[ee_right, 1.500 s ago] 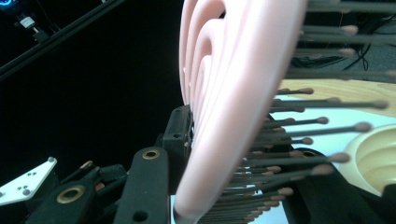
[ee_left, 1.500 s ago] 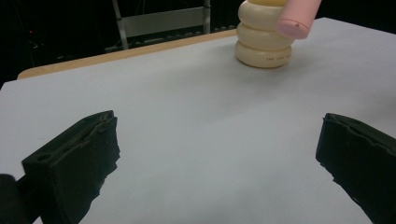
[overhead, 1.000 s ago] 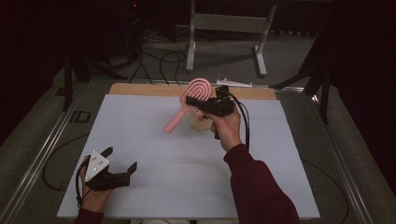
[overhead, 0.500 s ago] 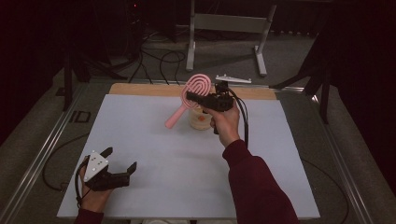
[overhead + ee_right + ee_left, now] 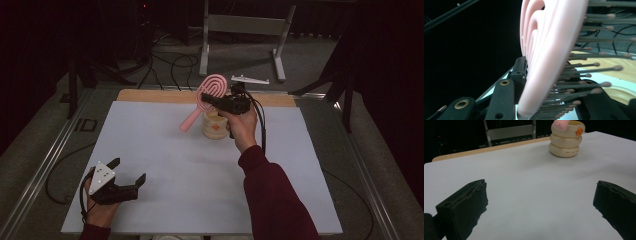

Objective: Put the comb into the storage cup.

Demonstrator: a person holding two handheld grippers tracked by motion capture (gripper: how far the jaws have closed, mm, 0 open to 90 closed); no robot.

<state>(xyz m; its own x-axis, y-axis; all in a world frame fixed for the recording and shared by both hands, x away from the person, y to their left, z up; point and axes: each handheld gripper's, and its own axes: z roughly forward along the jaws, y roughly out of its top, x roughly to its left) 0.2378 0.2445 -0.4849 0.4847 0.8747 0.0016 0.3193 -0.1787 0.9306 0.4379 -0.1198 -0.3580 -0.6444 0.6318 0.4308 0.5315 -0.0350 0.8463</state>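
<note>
A pink hairbrush [image 5: 212,86] with a looped head hangs tilted above the white mat, its handle [image 5: 189,121] pointing down to the left. My right gripper [image 5: 207,98] is shut on the brush's head; in the right gripper view the bristled head [image 5: 549,50] stands between the black jaws. Just under it stands a cream ringed holder [image 5: 215,127] with an orange mark. In the left gripper view the handle's tip [image 5: 561,123] shows in front of that holder [image 5: 565,143]. My left gripper [image 5: 128,172] rests at the near left of the mat, open and holding nothing [image 5: 541,202].
The white mat [image 5: 165,165] covers the table, with a wooden strip [image 5: 150,96] along its far edge. A small white bracket [image 5: 250,79] lies beyond that strip. A metal stand [image 5: 245,30] and cables sit on the floor behind.
My right gripper and the brush have edged slightly up and away over the cream holder. The left gripper has stayed where it was.
</note>
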